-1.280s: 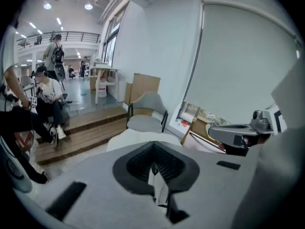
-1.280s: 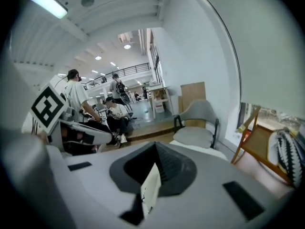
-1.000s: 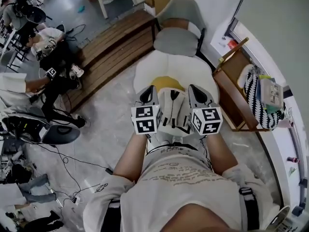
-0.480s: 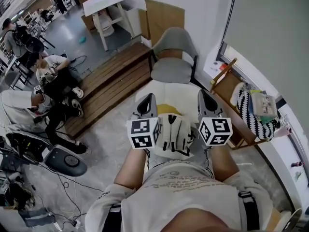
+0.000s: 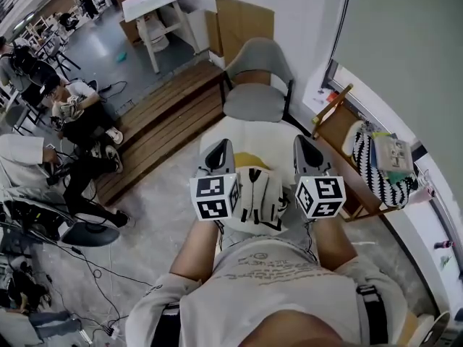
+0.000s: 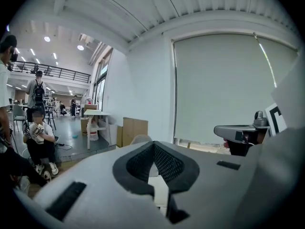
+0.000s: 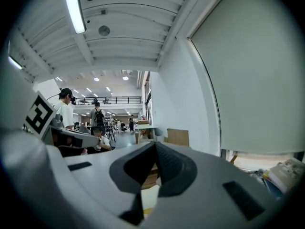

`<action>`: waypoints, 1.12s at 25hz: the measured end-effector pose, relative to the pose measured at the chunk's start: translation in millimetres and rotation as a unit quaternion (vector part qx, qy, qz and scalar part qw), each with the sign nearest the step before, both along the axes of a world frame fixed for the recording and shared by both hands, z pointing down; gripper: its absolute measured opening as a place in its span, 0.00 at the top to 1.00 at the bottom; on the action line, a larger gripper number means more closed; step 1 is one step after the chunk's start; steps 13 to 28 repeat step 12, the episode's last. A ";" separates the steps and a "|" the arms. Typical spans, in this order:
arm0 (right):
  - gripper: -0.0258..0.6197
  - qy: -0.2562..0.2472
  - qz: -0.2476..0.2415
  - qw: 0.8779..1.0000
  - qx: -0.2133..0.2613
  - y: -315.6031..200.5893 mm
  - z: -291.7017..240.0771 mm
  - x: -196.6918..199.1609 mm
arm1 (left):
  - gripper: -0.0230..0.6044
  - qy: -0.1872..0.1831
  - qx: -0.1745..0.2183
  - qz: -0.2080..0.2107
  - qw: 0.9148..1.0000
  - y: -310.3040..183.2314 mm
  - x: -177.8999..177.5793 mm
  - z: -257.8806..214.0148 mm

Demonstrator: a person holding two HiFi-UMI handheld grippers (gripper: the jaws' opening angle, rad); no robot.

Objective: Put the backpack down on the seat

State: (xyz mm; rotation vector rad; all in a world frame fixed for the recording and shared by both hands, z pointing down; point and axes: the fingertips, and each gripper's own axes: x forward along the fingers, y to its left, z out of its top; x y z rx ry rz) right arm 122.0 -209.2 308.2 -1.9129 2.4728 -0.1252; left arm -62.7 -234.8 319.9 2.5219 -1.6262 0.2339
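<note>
Cream backpack (image 5: 259,197) hangs over the white seat (image 5: 249,130) between pressed-together left tongs (image 5: 223,149) and right tongs (image 5: 304,143); lowering it likely comes next.

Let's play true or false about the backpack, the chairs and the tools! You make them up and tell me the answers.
1. The backpack is between the left tool and the right tool. True.
2. A bag lies on the grey chair. False: nothing lies on it.
3. Both tools are wide open. False: both are shut.
4. A striped bag is off to the right. True.
5. The seat in front of the tools is red. False: it is white with a yellow patch.
</note>
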 end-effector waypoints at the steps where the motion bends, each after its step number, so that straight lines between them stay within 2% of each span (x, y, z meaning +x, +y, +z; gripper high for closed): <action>1: 0.92 -0.002 -0.003 1.000 -0.003 -0.2 1.9 -1.0 | 0.93 -0.001 -0.002 0.000 1.000 0.4 0.2 1.1; 8: 0.92 -0.005 -0.022 1.000 -0.004 -7.8 -1.5 -10.7 | 0.93 -0.005 -0.008 -0.002 1.000 -0.3 3.9 3.9; 28: 0.92 -0.001 -0.023 1.000 -0.007 -10.0 3.6 -6.8 | 0.93 -0.012 -0.010 0.002 1.000 -0.8 12.7 8.0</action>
